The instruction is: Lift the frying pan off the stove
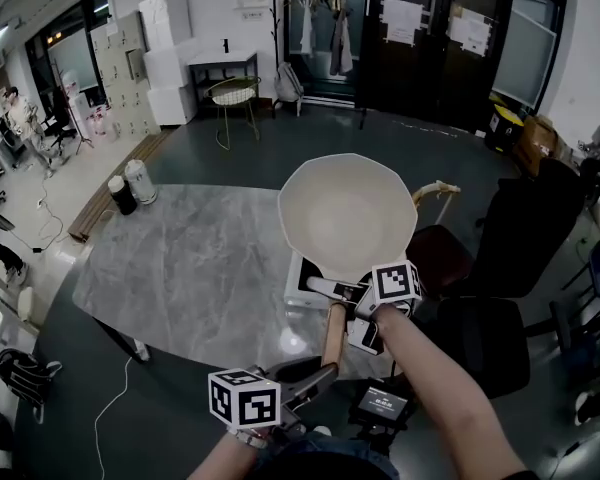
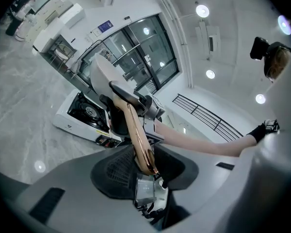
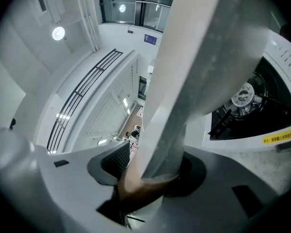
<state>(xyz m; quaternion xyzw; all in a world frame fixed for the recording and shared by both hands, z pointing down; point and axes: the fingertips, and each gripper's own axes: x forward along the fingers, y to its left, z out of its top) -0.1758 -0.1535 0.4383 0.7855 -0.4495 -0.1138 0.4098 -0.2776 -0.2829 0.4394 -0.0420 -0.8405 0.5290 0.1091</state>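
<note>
**Pan held over the stove by both grippers**

Low in the head view, the left gripper (image 1: 318,376) pinches the tail end of the tan wooden handle (image 1: 333,333). Just above it, the right gripper (image 1: 352,293) clamps the handle where it meets the bowl. The frying pan (image 1: 347,216) is cream-white with a faceted, many-sided rim. It fills mid-frame, tipped toward the camera, over the white stove (image 1: 298,286) on the grey marble table (image 1: 180,268). It appears clear of the burner.

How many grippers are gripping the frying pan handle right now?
2. The left gripper clamps the near end of the handle; the right gripper clamps it beside the frying pan, above the stove. Neither is hidden.
</note>
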